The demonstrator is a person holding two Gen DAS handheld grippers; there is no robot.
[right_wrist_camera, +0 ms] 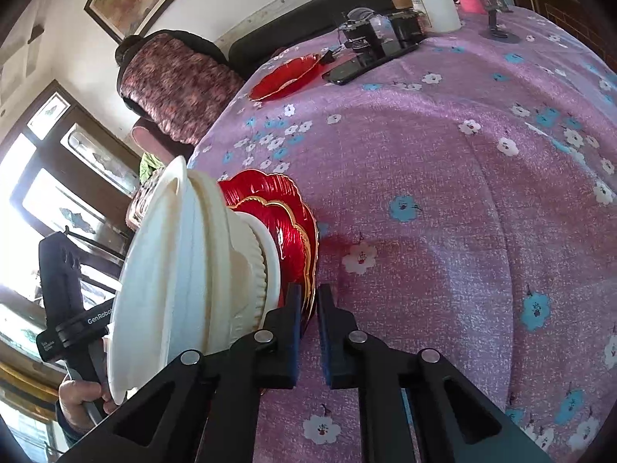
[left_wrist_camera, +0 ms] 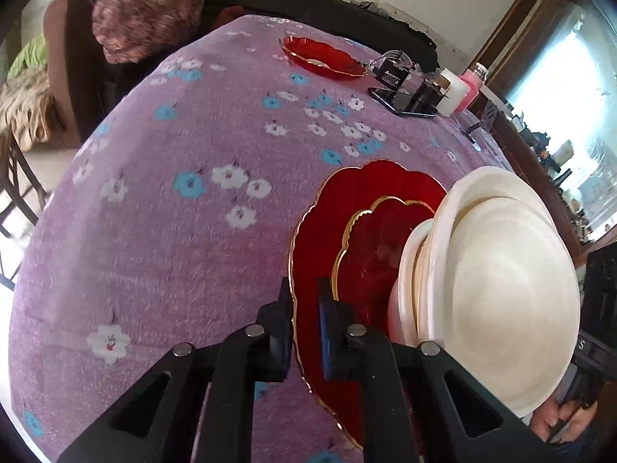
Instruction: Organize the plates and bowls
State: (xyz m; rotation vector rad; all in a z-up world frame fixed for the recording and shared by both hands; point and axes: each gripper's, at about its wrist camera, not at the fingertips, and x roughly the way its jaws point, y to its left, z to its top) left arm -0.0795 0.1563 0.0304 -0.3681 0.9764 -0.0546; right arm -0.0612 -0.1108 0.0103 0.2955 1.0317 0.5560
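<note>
We are counting three red plates — two stacked (left_wrist_camera: 347, 254) under two nested white bowls (left_wrist_camera: 497, 289), one (left_wrist_camera: 324, 58) lying near the tablecloth's (left_wrist_camera: 173, 231) far edge beside a phone (left_wrist_camera: 401, 106) and jars (left_wrist_camera: 451, 92). Our left gripper (left_wrist_camera: 304, 332) and right gripper (right_wrist_camera: 308, 332) are both pinching the big plate's rim, fingers nearly closed.

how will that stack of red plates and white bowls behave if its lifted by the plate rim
Probably top-heavy: the white bowls sit high on the large red plate. The glossy smaller red plate could let them slide. Both grippers' jaws pinch only a thin scalloped rim, likely fragile.
</note>
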